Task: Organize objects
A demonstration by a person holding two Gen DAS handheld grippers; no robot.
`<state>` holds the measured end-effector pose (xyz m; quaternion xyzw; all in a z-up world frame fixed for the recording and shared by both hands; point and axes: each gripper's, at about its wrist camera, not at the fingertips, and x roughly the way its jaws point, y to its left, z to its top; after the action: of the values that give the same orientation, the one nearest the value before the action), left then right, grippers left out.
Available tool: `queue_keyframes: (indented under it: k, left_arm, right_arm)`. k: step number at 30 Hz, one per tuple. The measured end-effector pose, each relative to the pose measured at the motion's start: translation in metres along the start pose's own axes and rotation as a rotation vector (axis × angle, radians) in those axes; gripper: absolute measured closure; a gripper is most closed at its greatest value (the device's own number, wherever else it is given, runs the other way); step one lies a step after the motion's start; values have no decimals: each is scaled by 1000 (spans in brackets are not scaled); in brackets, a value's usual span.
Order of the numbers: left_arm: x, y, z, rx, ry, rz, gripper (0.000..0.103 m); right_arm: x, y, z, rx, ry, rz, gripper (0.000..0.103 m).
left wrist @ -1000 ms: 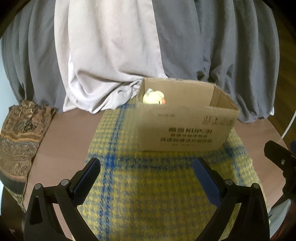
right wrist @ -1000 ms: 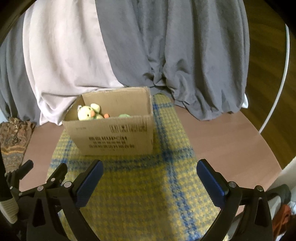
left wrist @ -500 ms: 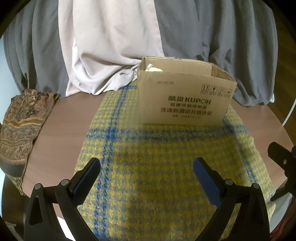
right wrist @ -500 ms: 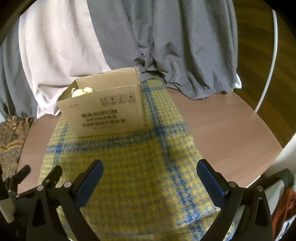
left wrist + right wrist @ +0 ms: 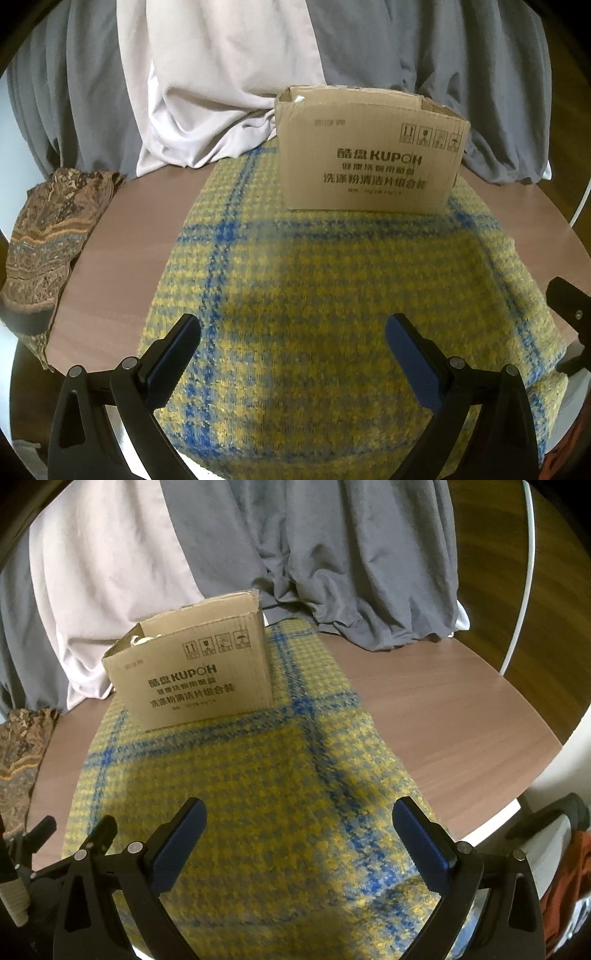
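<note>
An open cardboard box [image 5: 369,155] printed KUPOH stands at the far end of a yellow and blue plaid cloth [image 5: 332,295]. It also shows in the right wrist view [image 5: 192,679] on the same cloth [image 5: 240,794]. Its contents are almost hidden; only a pale scrap [image 5: 142,639] shows at the rim. My left gripper [image 5: 291,343] is open and empty, low over the near part of the cloth. My right gripper [image 5: 299,827] is open and empty too, to the right of the left one.
The cloth lies on a round brown table [image 5: 443,709]. A patterned brown fabric [image 5: 48,236] hangs over the table's left edge. Grey and white drapes [image 5: 221,74] hang behind the box. A white hoop [image 5: 524,572] stands at the right.
Both grippers have pulled back from the box and dropped lower. The soft toys seen inside the box earlier are now hidden behind its front wall. Both jaws stay open.
</note>
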<state>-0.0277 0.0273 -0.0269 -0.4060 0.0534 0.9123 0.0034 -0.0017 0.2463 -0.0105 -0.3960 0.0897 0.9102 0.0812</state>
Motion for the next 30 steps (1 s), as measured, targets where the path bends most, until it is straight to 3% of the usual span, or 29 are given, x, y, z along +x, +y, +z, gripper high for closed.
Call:
queue_keyframes:
  k: [30]
  left_arm:
    - [-3, 1, -7, -18, 2, 1, 1]
  right_arm:
    - [-4, -5, -6, 0, -8, 9, 2]
